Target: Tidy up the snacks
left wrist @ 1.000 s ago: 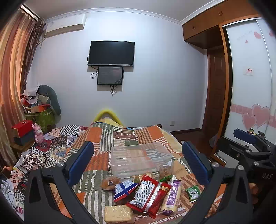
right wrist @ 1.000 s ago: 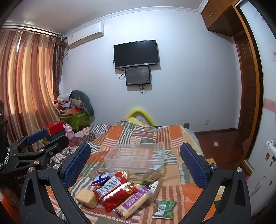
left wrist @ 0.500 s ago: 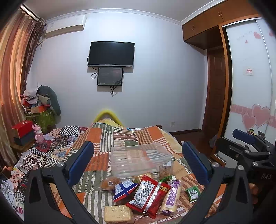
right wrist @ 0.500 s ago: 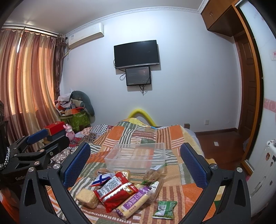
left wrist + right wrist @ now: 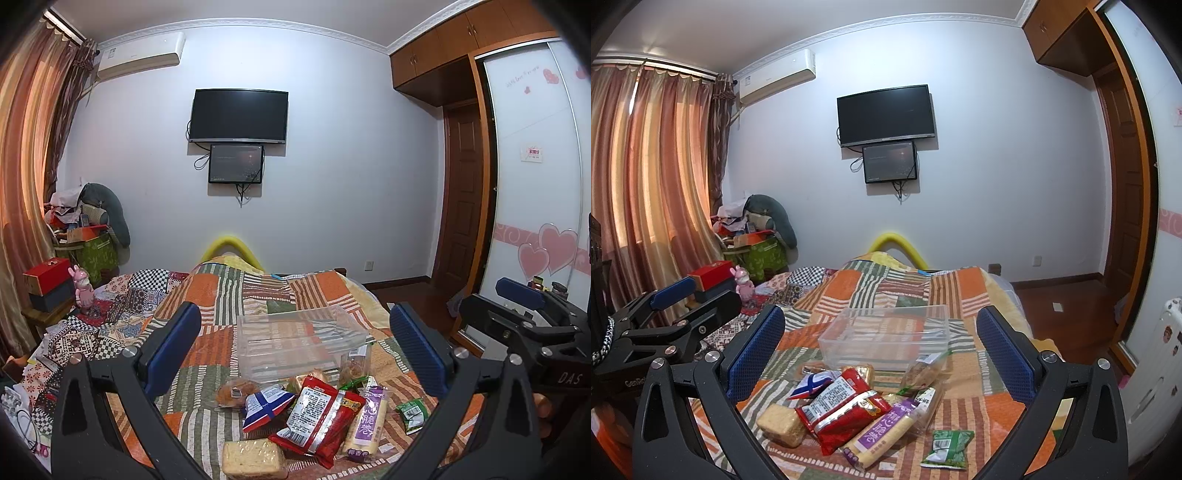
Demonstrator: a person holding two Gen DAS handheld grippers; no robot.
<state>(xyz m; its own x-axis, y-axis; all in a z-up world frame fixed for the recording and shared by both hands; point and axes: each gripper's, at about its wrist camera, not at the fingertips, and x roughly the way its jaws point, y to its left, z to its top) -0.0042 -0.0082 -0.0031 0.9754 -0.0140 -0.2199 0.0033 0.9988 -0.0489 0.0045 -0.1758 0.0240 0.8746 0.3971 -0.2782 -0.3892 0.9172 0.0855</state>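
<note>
Both grippers hover over a patchwork-quilted bed [image 5: 229, 295], jaws spread wide and holding nothing: the left gripper [image 5: 295, 350] and the right gripper [image 5: 882, 347]. One clear plastic bin [image 5: 886, 338] sits empty mid-bed, with the snacks heaped just in front of it. The left wrist view alone shows a round bun in a clear wrapper [image 5: 236, 392] and a heart-decorated wardrobe door [image 5: 535, 206]; the right wrist view alone shows the full curtains [image 5: 653, 177]. Counted: one red packet [image 5: 842, 410], one purple-labelled roll pack [image 5: 882, 430], one small green sachet [image 5: 947, 448], one blue-and-white packet [image 5: 266, 404], one pale cracker block [image 5: 781, 424].
</note>
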